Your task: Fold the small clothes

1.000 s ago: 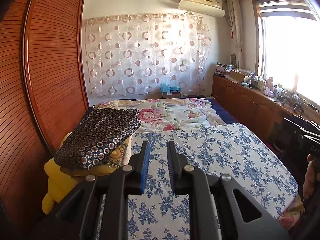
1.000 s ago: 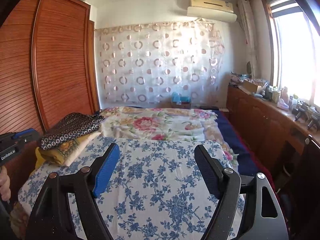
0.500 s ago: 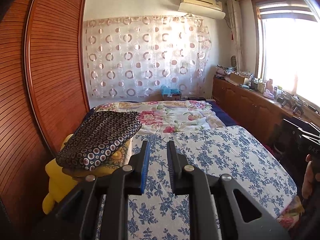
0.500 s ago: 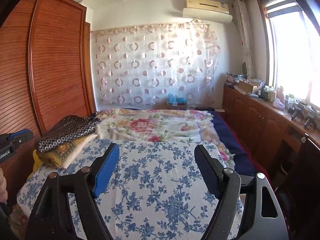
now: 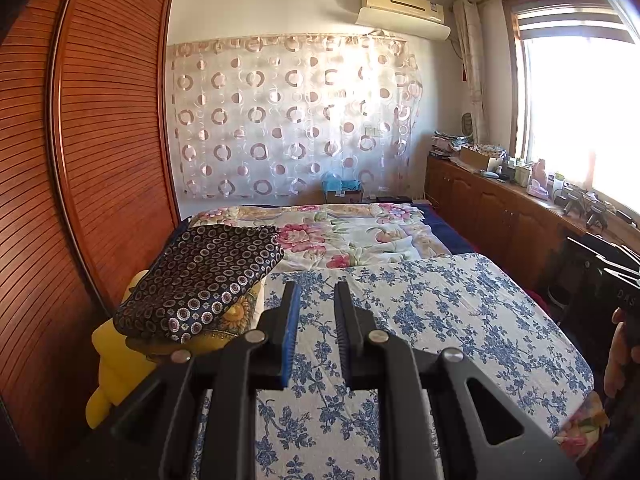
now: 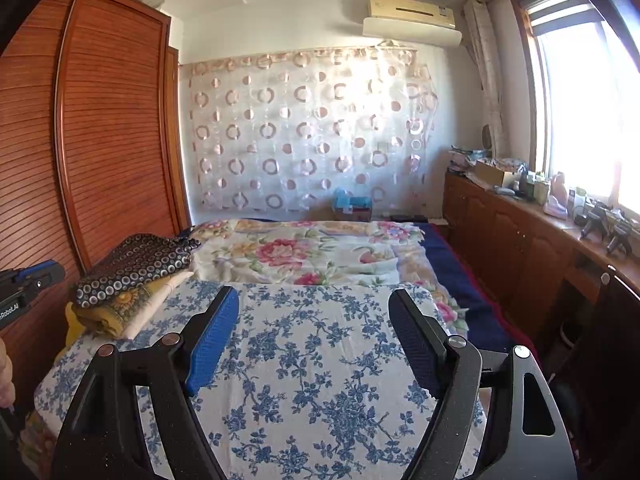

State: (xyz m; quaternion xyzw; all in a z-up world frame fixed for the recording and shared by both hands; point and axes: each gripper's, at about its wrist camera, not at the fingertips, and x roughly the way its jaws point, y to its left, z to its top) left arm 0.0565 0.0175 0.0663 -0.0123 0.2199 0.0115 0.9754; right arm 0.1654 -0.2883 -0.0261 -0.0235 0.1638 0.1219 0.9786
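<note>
A folded dark cloth with ring dots (image 5: 204,280) lies on top of a yellow sunflower-print cloth (image 5: 236,316) at the left edge of the bed; the stack also shows in the right wrist view (image 6: 132,270). My left gripper (image 5: 316,292) hangs above the blue-flowered sheet (image 5: 440,312), right of the stack, its jaws a narrow gap apart and empty. My right gripper (image 6: 314,300) is open wide and empty above the same sheet (image 6: 312,360).
A wooden louvred wardrobe (image 5: 100,152) stands close along the left. A pink-flowered quilt (image 5: 352,232) covers the far half of the bed. Wooden cabinets (image 5: 500,216) with clutter run under the window on the right. A yellow plush toy (image 5: 108,364) sits beside the stack.
Both views have tilted up a little, so the bed and the stack sit lower in frame. Both grippers keep the same jaw opening.
</note>
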